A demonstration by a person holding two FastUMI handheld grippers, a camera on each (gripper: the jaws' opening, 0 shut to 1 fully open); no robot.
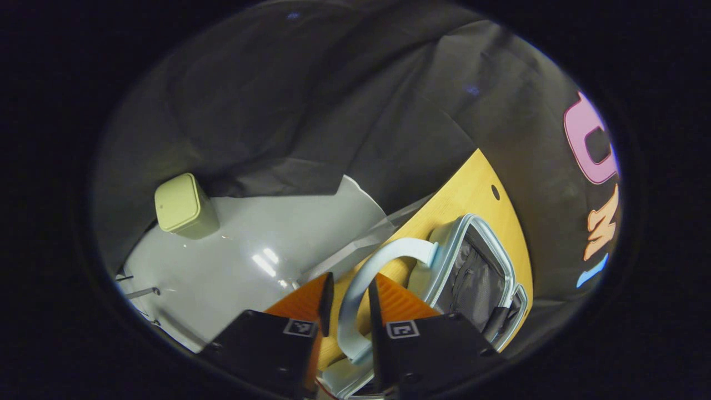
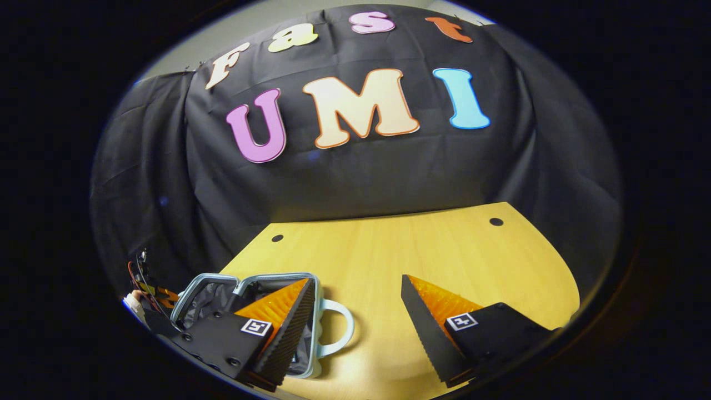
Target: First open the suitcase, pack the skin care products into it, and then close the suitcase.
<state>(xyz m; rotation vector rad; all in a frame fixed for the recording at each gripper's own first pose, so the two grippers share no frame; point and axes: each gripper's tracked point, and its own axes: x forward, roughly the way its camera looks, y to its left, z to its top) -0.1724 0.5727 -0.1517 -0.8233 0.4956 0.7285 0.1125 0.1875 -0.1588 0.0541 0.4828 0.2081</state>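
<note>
A small light-blue suitcase (image 2: 311, 283) lies open on the wooden table (image 2: 400, 250), its grey lining (image 1: 477, 278) exposed. In the left gripper view a pale blue handle (image 1: 347, 311) curves out from the case's rim and runs between my left gripper's (image 1: 350, 286) orange fingers, which press on it from both sides. In the right gripper view a second looped handle (image 2: 341, 330) sticks out of the case's near side. My right gripper (image 2: 356, 280) hovers wide open over the table beside the case, holding nothing. The left gripper (image 2: 147, 294) and a hand sit at the case's far left edge.
A pale green lidded bin (image 1: 180, 208) stands on the grey floor (image 1: 266, 250) beyond the table's edge. Two dark holes (image 2: 496, 221) mark the tabletop near the back. Black cloth walls close in behind and beside the table.
</note>
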